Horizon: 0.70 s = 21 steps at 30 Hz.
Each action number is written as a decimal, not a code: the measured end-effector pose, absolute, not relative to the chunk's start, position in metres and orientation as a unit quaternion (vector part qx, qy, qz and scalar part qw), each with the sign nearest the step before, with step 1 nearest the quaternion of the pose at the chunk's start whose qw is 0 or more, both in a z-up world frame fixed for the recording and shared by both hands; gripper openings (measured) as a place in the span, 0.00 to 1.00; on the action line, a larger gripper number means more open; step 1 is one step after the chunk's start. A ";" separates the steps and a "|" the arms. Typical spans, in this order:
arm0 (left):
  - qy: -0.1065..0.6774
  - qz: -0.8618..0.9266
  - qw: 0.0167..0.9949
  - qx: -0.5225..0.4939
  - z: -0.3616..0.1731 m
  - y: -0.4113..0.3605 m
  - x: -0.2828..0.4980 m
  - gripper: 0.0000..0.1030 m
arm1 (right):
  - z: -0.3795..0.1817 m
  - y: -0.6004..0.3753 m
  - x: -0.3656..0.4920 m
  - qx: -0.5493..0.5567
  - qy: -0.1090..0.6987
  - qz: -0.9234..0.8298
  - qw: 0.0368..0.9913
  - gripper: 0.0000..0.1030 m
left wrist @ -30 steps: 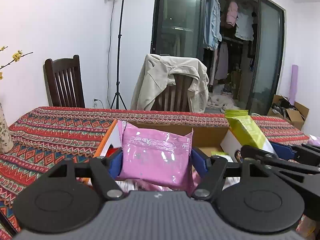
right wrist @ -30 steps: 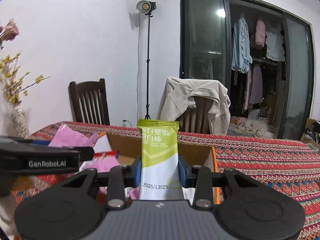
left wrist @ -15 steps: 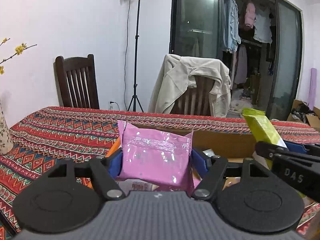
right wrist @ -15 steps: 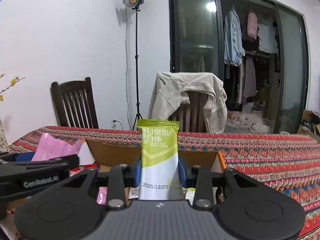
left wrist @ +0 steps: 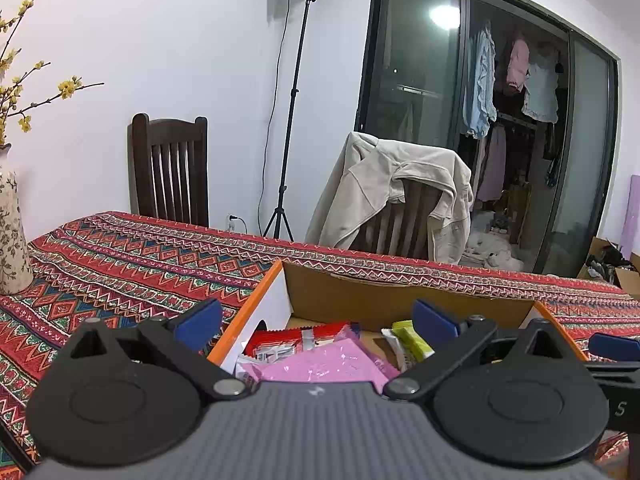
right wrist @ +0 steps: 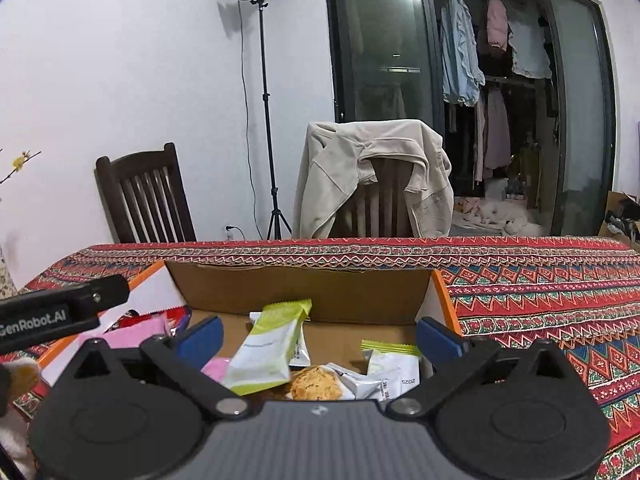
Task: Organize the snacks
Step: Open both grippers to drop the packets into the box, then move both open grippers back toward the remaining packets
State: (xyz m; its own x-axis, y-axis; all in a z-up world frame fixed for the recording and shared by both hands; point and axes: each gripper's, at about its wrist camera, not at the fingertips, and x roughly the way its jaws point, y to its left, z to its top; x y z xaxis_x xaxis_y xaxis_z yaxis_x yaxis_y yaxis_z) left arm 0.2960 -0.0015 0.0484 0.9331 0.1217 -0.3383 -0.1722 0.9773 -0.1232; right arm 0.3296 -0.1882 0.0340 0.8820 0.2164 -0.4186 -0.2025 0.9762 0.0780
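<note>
We hold both hand-held grippers over the cardboard box (right wrist: pixel 304 288) on the desk (right wrist: pixel 540 292). The left hand-held gripper (left wrist: pixel 316 322) has just been opening and its blue pads stand wide with nothing between them; the pink packet (left wrist: pixel 320 364) lies flat inside the box, beside a red-and-white wrapper (left wrist: pixel 296 340). The right hand-held gripper (right wrist: pixel 318 332) has just been opening too, and grips nothing; the green bar (right wrist: pixel 268 348) leans on other packets near the box's middle, next to a cookie pack (right wrist: pixel 316 382).

We judge the risk is the leaning bar: a spread pad could catch it as we pull out. The two tools are close and could knock together.

Readable writing: "GenRobot.AI" on the left tool's side and "2025" on a grey-white wrapper (right wrist: pixel 394 376).
</note>
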 end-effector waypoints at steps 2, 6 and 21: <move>0.169 0.074 0.980 -0.076 0.051 -0.002 0.295 1.00 | 0.037 -0.187 0.326 0.013 0.214 0.109 0.971 1.00; 0.175 0.073 0.978 -0.086 0.060 -0.003 0.293 1.00 | 0.045 -0.184 0.318 0.005 0.212 0.115 0.970 1.00; 0.201 0.070 0.973 -0.083 0.079 0.006 0.241 1.00 | 0.057 -0.186 0.259 -0.052 0.224 0.120 0.966 1.00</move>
State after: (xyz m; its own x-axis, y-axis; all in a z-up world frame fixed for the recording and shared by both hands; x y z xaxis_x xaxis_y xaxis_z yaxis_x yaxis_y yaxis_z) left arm 0.2411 0.0056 0.0788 0.9089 0.1038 -0.4038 -0.1705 0.9764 -0.1327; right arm 0.2593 -0.1860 0.0574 0.8707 0.2081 -0.4456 -0.2550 0.9658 -0.0472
